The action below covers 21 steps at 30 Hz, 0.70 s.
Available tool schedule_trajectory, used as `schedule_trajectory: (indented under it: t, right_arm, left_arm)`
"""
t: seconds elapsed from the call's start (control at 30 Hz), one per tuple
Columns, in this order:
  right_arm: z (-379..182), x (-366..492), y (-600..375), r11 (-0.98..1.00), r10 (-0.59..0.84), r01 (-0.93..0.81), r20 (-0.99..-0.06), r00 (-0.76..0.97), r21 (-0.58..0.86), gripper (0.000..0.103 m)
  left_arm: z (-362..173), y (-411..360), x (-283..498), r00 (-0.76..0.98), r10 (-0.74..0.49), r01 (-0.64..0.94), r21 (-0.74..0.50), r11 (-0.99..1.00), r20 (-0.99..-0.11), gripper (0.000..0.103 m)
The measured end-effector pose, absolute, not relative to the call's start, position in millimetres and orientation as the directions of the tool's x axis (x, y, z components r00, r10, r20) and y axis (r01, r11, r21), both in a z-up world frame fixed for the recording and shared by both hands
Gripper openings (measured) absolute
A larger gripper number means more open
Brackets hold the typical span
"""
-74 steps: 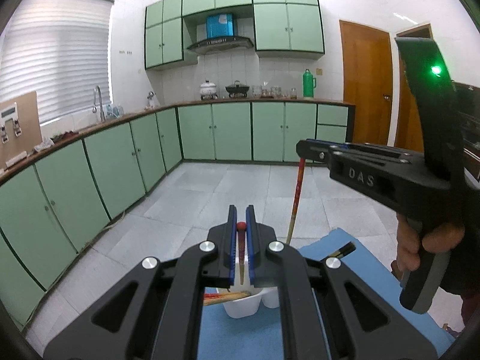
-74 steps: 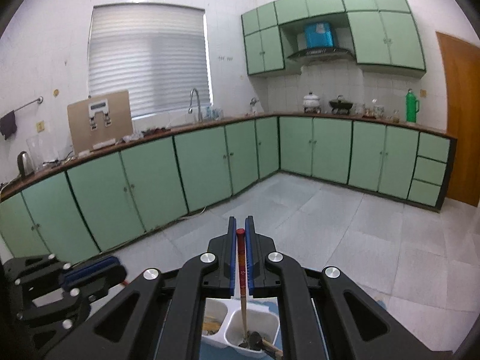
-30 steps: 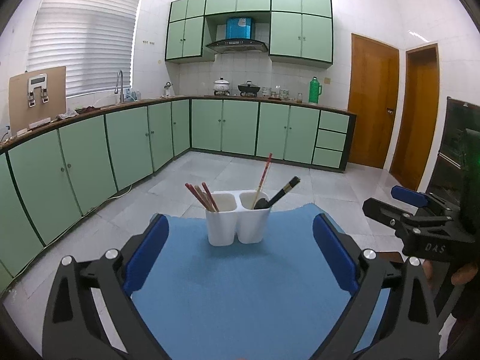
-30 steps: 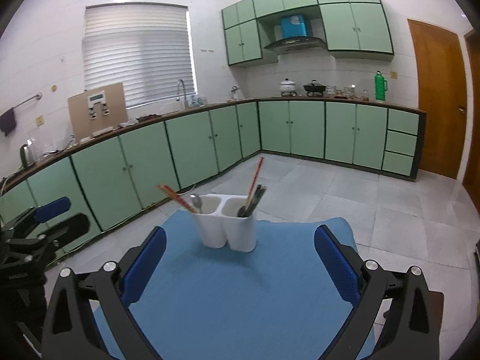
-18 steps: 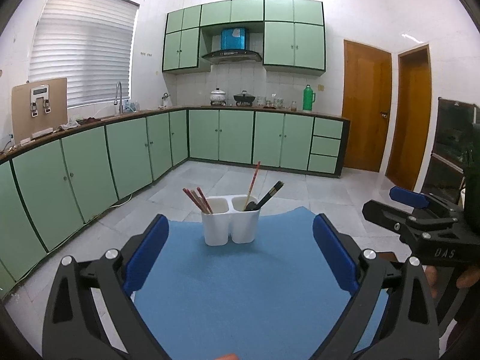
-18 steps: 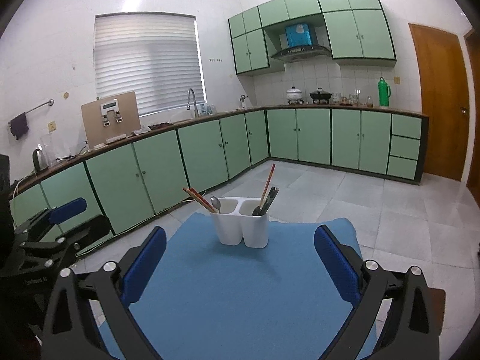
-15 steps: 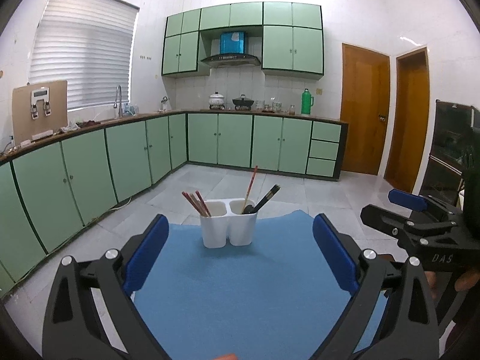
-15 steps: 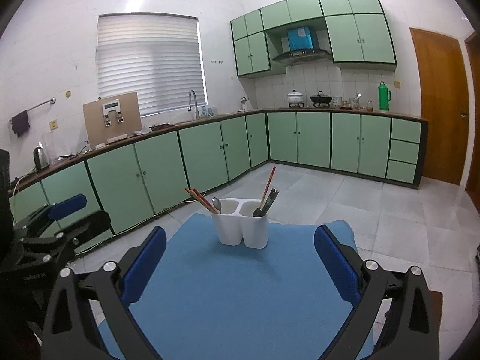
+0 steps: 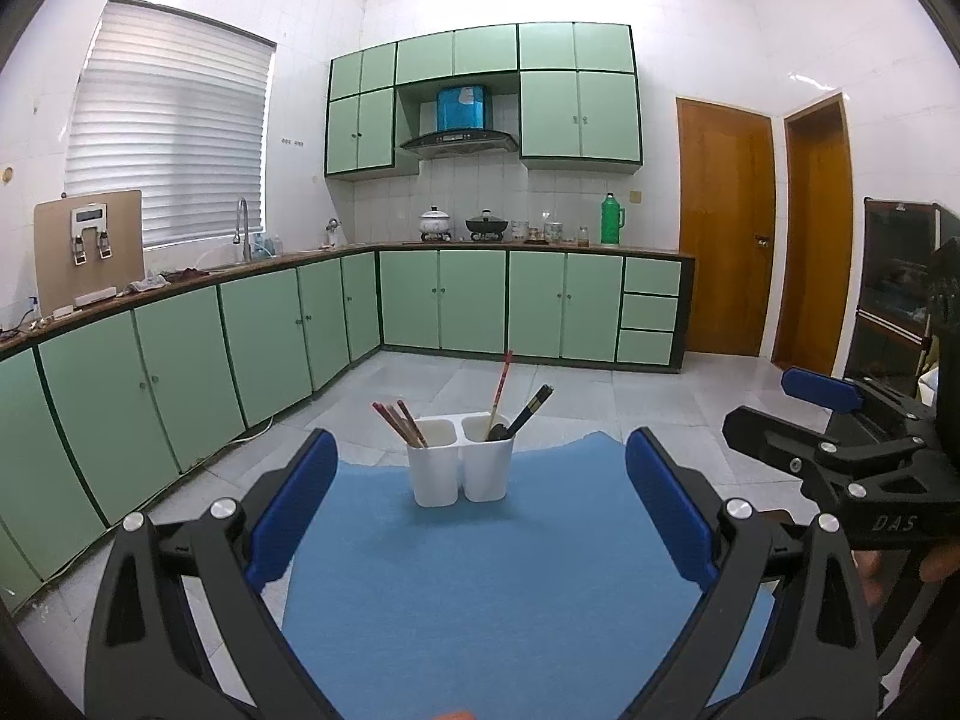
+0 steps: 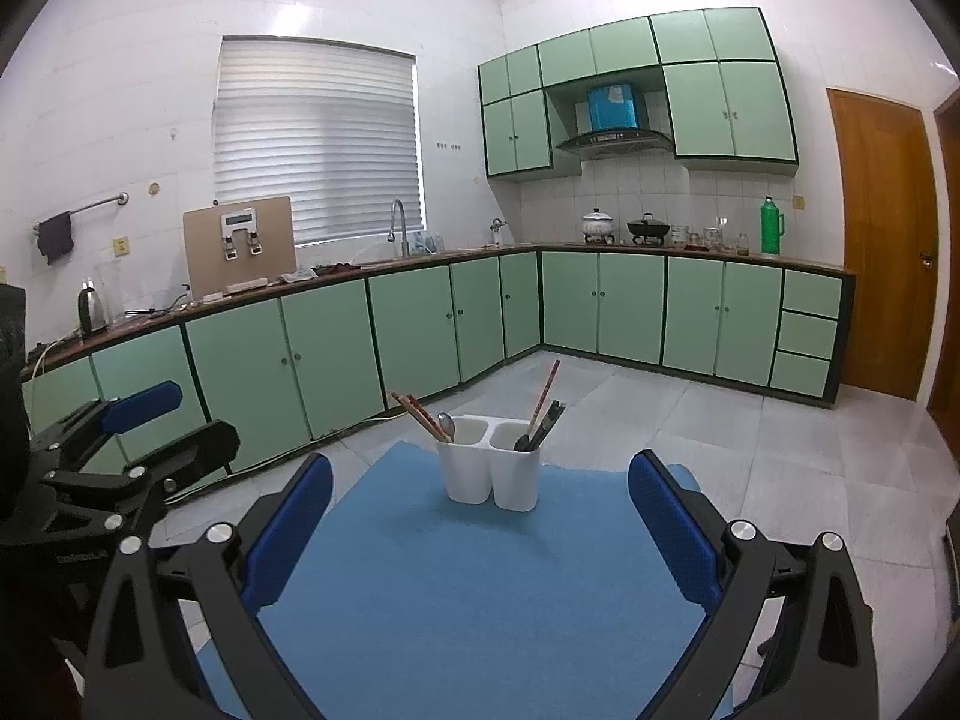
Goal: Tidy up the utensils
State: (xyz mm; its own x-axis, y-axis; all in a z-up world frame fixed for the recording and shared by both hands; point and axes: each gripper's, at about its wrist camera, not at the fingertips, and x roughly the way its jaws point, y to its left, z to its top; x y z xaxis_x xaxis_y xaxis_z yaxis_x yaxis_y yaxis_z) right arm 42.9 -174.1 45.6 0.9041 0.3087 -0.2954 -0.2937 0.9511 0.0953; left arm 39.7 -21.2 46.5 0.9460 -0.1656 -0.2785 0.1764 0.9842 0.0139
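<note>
I am holding both hand-held grippers, left (image 9: 480,510) and right (image 10: 480,510), spread wide and empty above the blue mat (image 9: 492,588). Utensils are standing sorted in the white 2-cup holder (image 9: 460,459); the task looks complete, needing only withdrawal.

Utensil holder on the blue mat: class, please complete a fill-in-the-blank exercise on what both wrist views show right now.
1. The white utensil holder has ____ compartments.
2. It stands on a ____ mat.
3. The left claw and the right claw are both ____ and hold nothing.
4. The silver spoon shares a compartment with the ____ chopsticks.

Missing words: two; blue; open; red
</note>
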Motion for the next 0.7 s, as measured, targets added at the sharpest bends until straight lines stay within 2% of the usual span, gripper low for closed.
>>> schedule_trajectory:
  t: [0.7]
  right_arm:
    - [46.0, 38.1, -171.6, 0.952, 0.307, -0.294, -0.291, 0.906, 0.087, 0.097]
  left_arm:
    - [47.3, -18.6, 35.7, 0.949, -0.160, 0.170, 0.013, 0.985, -0.273, 0.094]
